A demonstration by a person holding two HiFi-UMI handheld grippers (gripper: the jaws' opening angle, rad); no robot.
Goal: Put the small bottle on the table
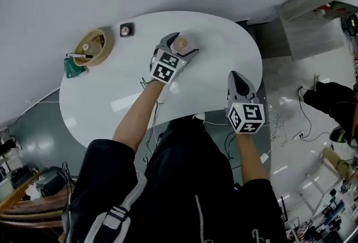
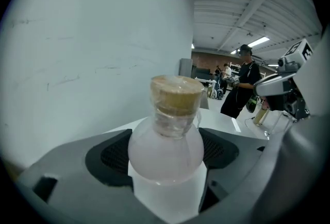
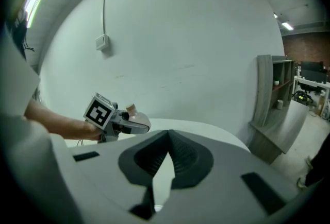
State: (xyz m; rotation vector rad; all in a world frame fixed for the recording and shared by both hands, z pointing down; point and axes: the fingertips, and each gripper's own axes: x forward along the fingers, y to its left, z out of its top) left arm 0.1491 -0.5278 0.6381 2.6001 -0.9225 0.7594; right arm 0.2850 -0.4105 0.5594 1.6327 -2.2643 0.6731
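Note:
The small bottle point(image 2: 165, 148) has a round, pale pink body and a cork stopper point(image 2: 175, 95) wrapped in clear film. It stands upright between the pads of my left gripper point(image 2: 166, 155), which is shut on its body. In the head view the left gripper point(image 1: 184, 45) holds the bottle point(image 1: 180, 43) over the far middle of the white oval table point(image 1: 112, 102). I cannot tell whether the bottle's base touches the table. My right gripper point(image 1: 236, 75) hovers shut and empty over the table's right edge. Its own view shows the right gripper point(image 3: 167, 134) shut, with the left gripper point(image 3: 142, 124) ahead at the left.
A tan round bowl point(image 1: 92, 46) with a marker in it stands at the table's far left, with a green item point(image 1: 72, 67) beside it. A small dark square object point(image 1: 126, 29) lies near the far edge. A grey shelf unit point(image 1: 313, 18) stands at the right. People point(image 2: 242, 86) stand in the room beyond.

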